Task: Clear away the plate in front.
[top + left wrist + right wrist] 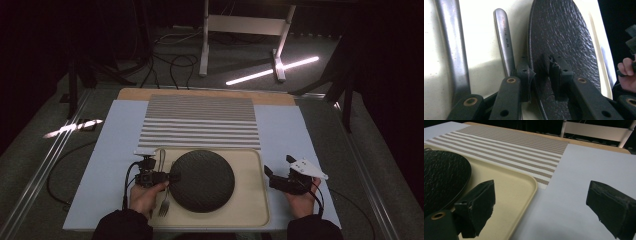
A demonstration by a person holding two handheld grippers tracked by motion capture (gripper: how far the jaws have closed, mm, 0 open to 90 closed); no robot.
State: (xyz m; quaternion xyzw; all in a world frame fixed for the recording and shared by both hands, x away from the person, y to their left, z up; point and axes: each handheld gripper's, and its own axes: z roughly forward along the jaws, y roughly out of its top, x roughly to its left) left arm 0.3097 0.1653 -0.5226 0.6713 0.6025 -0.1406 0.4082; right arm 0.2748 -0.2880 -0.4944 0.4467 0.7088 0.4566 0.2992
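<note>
A round black textured plate point(202, 180) point(564, 37) point(441, 177) lies on a cream tray point(250, 200) point(481, 50) point(509, 187). My left gripper point(172, 176) point(540, 72) is at the plate's left rim. Its jaws straddle that rim with a small gap showing, one pad outside the edge and one over the plate's top. My right gripper point(278, 164) point(541, 195) stands open over the pale blue mat point(285, 130) point(584, 170) just right of the tray, nothing between its pads.
A fork point(164, 205) lies on the tray left of the plate; two metal cutlery handles point(504, 37) lie beside the left jaws. A striped placemat point(200, 120) point(506, 147) lies beyond the tray. White table legs point(205, 45) stand on the floor behind.
</note>
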